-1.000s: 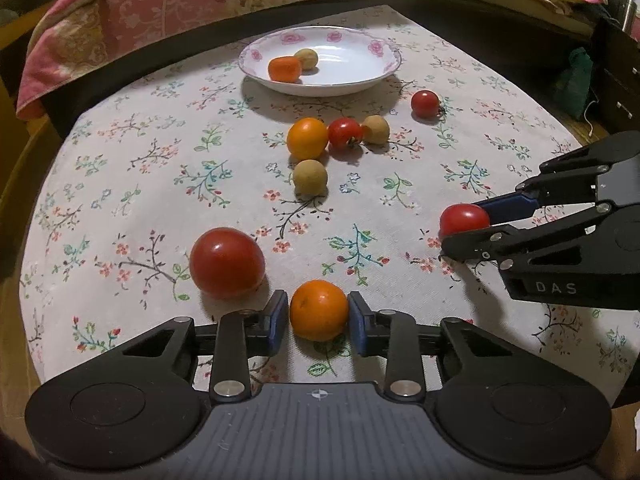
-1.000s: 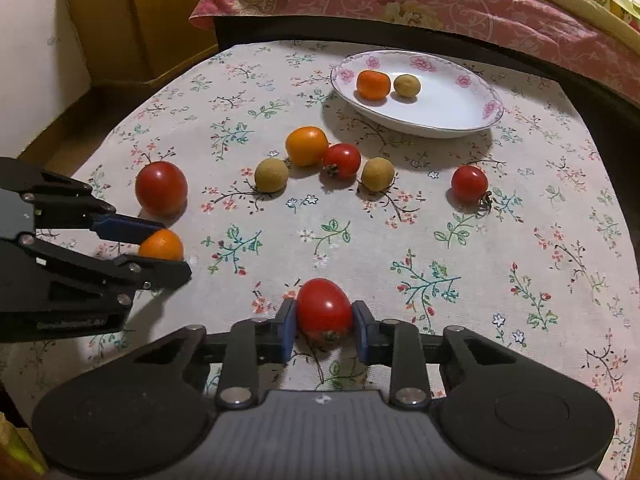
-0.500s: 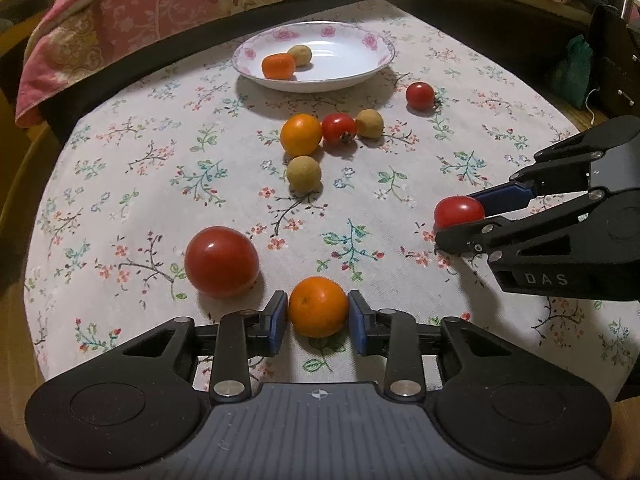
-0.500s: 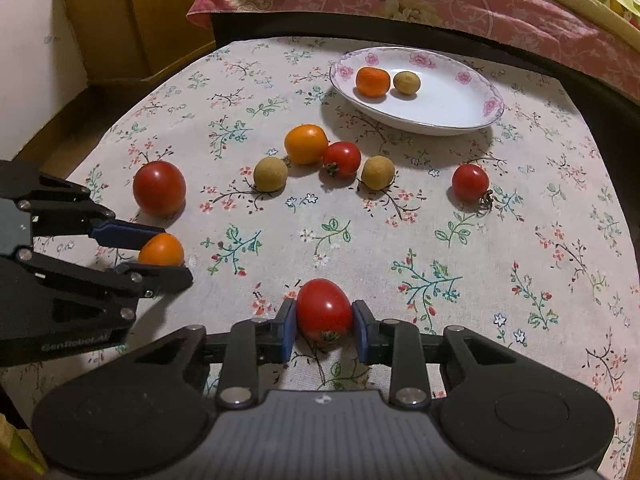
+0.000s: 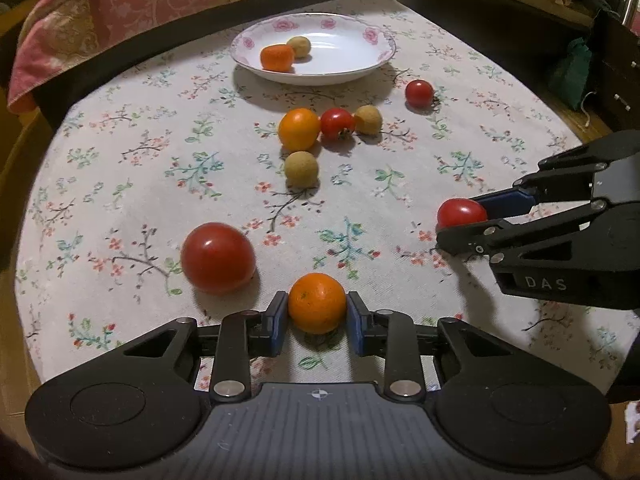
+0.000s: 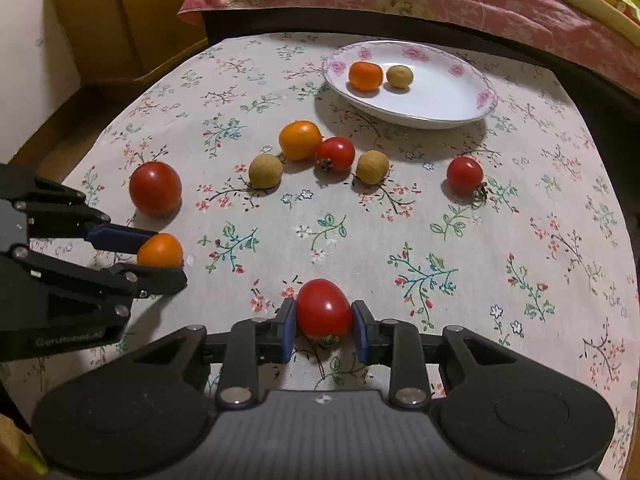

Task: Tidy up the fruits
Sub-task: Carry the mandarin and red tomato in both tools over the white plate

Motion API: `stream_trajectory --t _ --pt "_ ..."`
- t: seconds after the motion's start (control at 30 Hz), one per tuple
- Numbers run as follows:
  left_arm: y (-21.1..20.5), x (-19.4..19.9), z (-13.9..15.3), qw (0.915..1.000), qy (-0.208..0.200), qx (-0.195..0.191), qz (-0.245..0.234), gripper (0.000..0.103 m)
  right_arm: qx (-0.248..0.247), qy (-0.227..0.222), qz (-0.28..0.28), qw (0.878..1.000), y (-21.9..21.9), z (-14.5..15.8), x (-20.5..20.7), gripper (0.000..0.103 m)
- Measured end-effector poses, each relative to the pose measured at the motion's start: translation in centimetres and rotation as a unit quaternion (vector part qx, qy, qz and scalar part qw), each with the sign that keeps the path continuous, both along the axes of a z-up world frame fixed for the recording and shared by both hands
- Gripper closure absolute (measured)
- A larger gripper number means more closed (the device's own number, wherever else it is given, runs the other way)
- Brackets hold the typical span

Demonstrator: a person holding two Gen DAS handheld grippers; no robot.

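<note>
The left gripper (image 5: 317, 316) has its jaws clamped on a small orange fruit (image 5: 317, 303) low on the table (image 5: 120, 168), beside a large tomato (image 5: 218, 258); they have just been closing on it. To the right, the right gripper (image 6: 324, 322) is clamped on an oval red tomato (image 6: 324, 309). Both fruits likely belong on the flowered plate (image 6: 460, 96) at the far side; lift straight up, squeeze gently, and clear the loose fruits between. Its body reads "DAS"; the left gripper's lettering is too blurred to read.
</note>
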State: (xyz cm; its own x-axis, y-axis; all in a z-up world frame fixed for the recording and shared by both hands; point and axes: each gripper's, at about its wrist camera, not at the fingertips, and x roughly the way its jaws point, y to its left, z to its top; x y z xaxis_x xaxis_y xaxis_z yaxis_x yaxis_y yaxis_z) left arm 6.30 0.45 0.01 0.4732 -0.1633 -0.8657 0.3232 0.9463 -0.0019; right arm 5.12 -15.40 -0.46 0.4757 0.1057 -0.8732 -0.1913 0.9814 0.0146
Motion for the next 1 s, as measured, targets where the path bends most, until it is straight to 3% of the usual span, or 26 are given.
stream_trajectory --t 0.57,1.0 --pt "-1.3 3.9 4.5 0.9974 -0.067 -0.014 0.023 0.066 0.032 -0.046 -0.038 0.998 0.2 4.4 2.9 0.075" --pt "-3.0 10.7 6.0 0.9941 -0.107 -0.004 0.017 0.067 0.047 -0.071 -0.08 0.993 -3.5 6.3 9.4 0.075"
